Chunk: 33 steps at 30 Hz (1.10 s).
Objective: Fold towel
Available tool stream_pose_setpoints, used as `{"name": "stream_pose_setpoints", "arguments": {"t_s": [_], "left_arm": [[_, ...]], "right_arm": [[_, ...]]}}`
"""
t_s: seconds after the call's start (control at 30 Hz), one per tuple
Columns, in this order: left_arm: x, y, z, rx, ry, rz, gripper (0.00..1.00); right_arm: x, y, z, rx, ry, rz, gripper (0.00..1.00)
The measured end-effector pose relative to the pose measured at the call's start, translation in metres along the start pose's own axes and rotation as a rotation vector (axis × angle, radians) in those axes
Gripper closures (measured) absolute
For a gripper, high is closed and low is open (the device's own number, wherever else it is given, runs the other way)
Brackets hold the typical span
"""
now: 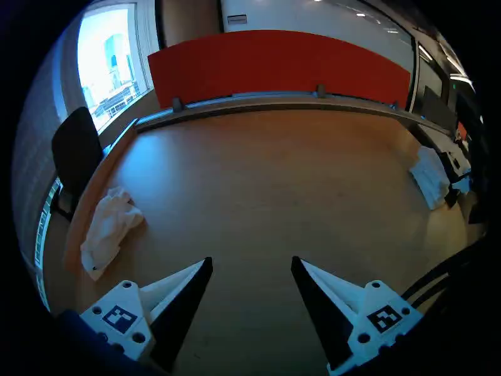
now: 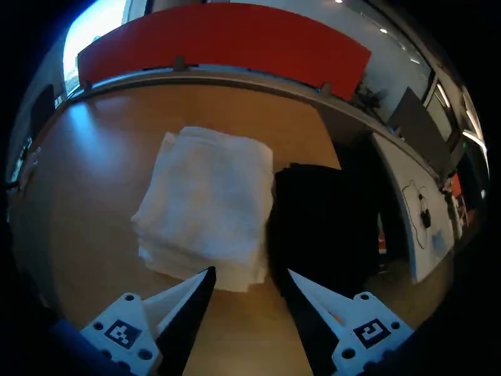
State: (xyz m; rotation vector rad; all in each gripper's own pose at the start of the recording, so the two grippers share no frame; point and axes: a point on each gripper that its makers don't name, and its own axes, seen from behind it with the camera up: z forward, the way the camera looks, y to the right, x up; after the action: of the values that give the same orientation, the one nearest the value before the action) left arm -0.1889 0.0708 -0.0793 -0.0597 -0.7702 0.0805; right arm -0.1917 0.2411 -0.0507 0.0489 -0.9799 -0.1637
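Preparing to lift the crumpled white cloth towel [image 1: 109, 229] on the wooden bench [image 1: 269, 175]: left gripper [image 1: 252, 276] and right gripper [image 2: 247, 282], fingers [image 1: 183, 291] apart, should each pinch one corner.

I am looking out over a broad light-brown wooden desktop [image 1: 263, 175] that is catching a soft sheen. A long red divider panel [image 1: 282, 62] is standing along its far edge. In the left gripper view, daylight is pouring through a tall window [image 1: 109, 62] above a black office chair [image 1: 75, 150], and ceiling light strips [image 1: 426, 53] are glowing.
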Motion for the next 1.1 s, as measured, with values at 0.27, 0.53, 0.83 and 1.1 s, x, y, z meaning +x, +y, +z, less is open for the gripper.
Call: {"name": "stream_pose_setpoints", "arguments": {"t_s": [0.27, 0.53, 0.83, 1.1], "left_arm": [[0.003, -0.001, -0.001, -0.006, 0.011, -0.008, 0.07], [0.011, -0.002, -0.002, -0.009, 0.031, -0.002, 0.07], [0.02, -0.002, -0.004, -0.012, 0.053, -0.001, 0.07], [0.023, 0.0, -0.005, -0.016, 0.069, -0.01, 0.07]], "right_arm": [[0.017, -0.012, -0.015, 0.005, 0.08, 0.035, 0.22], [0.048, -0.02, -0.036, -0.015, 0.224, 0.096, 0.22], [0.093, -0.022, -0.068, -0.045, 0.453, 0.197, 0.22], [0.108, -0.027, -0.083, -0.072, 0.557, 0.215, 0.22]]}}
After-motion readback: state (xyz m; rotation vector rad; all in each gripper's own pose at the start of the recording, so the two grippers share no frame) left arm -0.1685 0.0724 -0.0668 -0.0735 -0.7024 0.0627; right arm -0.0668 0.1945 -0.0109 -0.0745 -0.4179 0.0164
